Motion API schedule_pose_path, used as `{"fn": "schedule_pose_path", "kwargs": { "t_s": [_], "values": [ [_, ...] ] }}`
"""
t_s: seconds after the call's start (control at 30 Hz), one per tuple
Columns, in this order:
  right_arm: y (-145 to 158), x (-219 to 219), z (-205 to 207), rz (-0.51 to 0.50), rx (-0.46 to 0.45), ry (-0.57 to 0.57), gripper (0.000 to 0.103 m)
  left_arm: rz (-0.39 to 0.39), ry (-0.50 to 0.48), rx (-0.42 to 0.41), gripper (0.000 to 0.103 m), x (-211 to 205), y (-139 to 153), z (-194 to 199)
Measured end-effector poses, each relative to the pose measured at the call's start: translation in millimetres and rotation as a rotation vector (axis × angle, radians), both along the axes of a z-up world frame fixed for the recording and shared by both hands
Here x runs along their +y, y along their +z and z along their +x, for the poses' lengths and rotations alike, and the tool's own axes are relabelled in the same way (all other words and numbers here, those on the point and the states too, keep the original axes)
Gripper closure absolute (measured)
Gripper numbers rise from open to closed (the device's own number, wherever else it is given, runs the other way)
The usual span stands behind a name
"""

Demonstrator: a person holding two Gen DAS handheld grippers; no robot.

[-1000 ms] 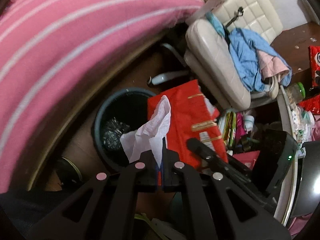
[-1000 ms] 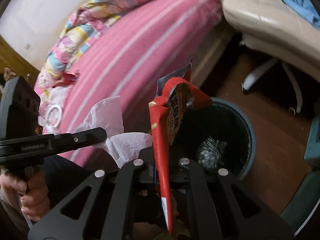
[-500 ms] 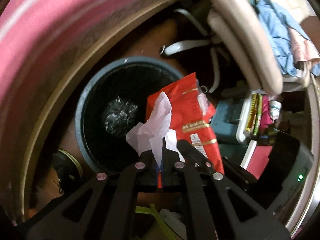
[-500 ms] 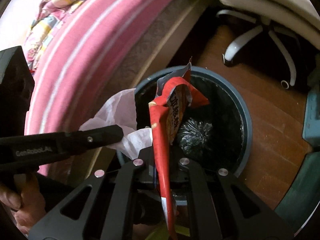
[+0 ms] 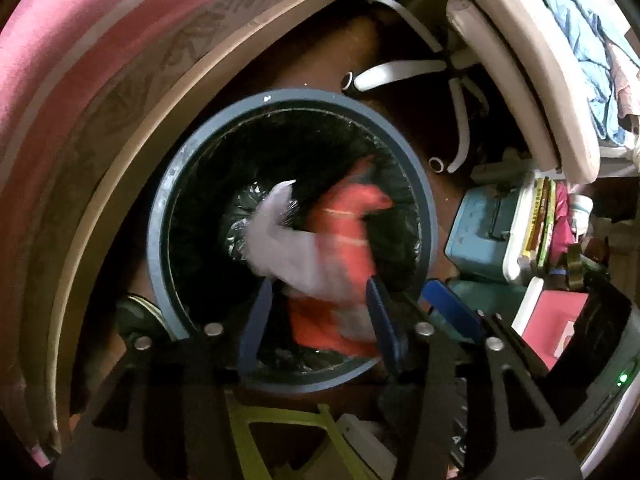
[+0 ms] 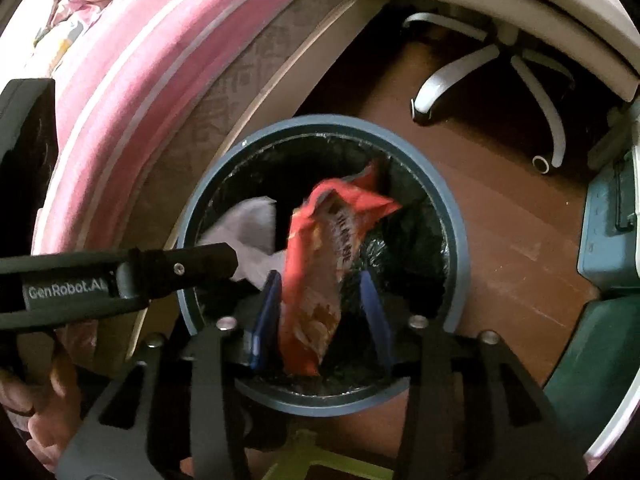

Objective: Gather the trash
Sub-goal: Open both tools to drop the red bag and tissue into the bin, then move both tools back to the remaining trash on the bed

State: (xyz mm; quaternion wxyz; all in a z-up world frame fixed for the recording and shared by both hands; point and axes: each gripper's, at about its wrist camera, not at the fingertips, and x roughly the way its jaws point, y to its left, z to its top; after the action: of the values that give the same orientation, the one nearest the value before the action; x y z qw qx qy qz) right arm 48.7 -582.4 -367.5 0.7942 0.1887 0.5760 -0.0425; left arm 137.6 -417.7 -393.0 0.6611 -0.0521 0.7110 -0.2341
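A round blue-grey trash bin (image 5: 158,216) lined with a black bag (image 5: 208,208) is seen from above in both wrist views. Crumpled silvery foil (image 5: 236,220) lies at the bottom of the bin. Over the bin's mouth a white tissue (image 5: 288,240) and a red snack wrapper (image 5: 344,216) are caught blurred, and neither is clamped by anything.

The left gripper (image 5: 318,316) is spread wide, its blue-padded fingers (image 5: 254,320) apart on either side of the tissue, which touches neither pad as far as can be told. The right gripper (image 6: 322,320) is likewise released — the red wrapper (image 6: 320,264) stands loose between its blue pads (image 6: 266,320), inside the rim, with the tissue (image 6: 248,228) to its left near the bin's left wall. Whether the wrapper brushes the left pad cannot be told.

In the right wrist view the left gripper's dark body (image 6: 120,276) is laid across the bin's left edge, held by a hand (image 6: 44,412) at the lower left corner.

The bin stands on a brown wooden floor (image 6: 500,248), just beside a bed with a pink striped cover (image 5: 60,60). A white swivel-chair base (image 6: 500,64) is seen beyond the bin, and a teal box (image 5: 484,236) with other clutter is crowded at the bin's right.
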Motion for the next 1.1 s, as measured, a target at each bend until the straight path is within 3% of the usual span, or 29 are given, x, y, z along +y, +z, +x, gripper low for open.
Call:
{"fn": "schedule_pose_path", "kwargs": {
  "t_s": [0.1,0.23,0.43,0.9,1.1],
  "values": [
    [9,2,-3,-0.011,-0.011,0.006,0.058,-0.023,0.020,-0.005,0.052,6,7,0],
    [26,8,-6,-0.034,-0.044,0.020,0.047,-0.062,0.067,-0.029,0.043,16,24,0],
    [60,19,-12,-0.066,-0.105,0.015,0.021,-0.100,0.096,-0.100,0.029,28,62,-8],
    [169,56,-23,-0.073,-0.335,0.069,0.020,-0.299,0.246,-0.361,0.016,87,182,-51],
    [220,90,-29,-0.081,-0.442,0.124,0.018,-0.350,0.336,-0.417,0.015,130,221,-64]
  ]
}}
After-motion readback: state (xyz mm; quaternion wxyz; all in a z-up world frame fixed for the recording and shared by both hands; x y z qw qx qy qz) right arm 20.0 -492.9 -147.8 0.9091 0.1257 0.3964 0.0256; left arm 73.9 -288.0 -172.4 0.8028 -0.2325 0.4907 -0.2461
